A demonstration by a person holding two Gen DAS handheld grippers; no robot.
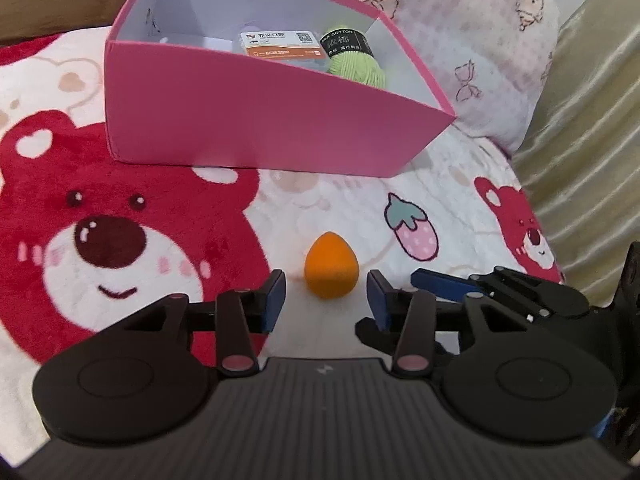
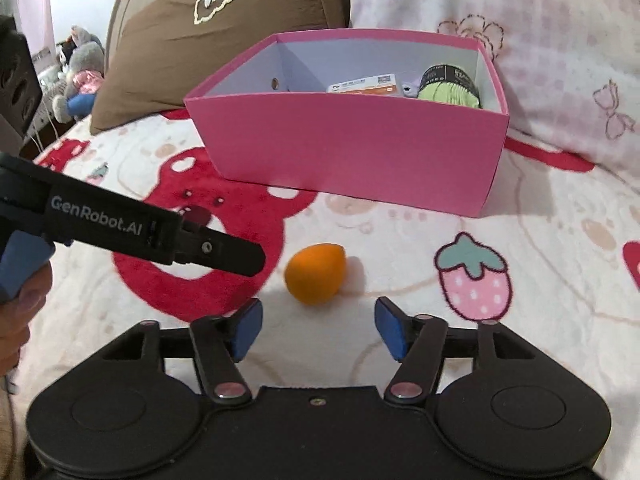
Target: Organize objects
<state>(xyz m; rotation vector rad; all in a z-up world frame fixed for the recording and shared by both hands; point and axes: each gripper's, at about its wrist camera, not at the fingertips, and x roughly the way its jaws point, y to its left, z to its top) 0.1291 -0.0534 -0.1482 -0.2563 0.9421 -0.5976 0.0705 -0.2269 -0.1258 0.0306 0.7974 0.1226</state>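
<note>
An orange egg-shaped sponge [image 1: 330, 266] [image 2: 315, 274] lies on the bear-print blanket [image 1: 120, 200], in front of a pink box [image 1: 260, 120] [image 2: 352, 148]. My left gripper [image 1: 326, 294] is open, its blue pads either side of the sponge's near end and apart from it. My right gripper [image 2: 318, 320] is open too, with the sponge just ahead of its tips. In the right wrist view the left gripper [image 2: 240, 258] reaches in from the left, beside the sponge. The box holds green yarn [image 1: 356, 62] [image 2: 448, 90] and an orange-and-white pack [image 1: 280, 46] [image 2: 366, 84].
A pink patterned pillow [image 2: 520, 40] lies behind the box and a brown pillow [image 2: 192, 40] to its left. Gold fabric [image 1: 592, 120] hangs at the bed's right edge. Plush toys [image 2: 80, 68] sit far left. A hand [image 2: 20, 312] holds the left gripper's handle.
</note>
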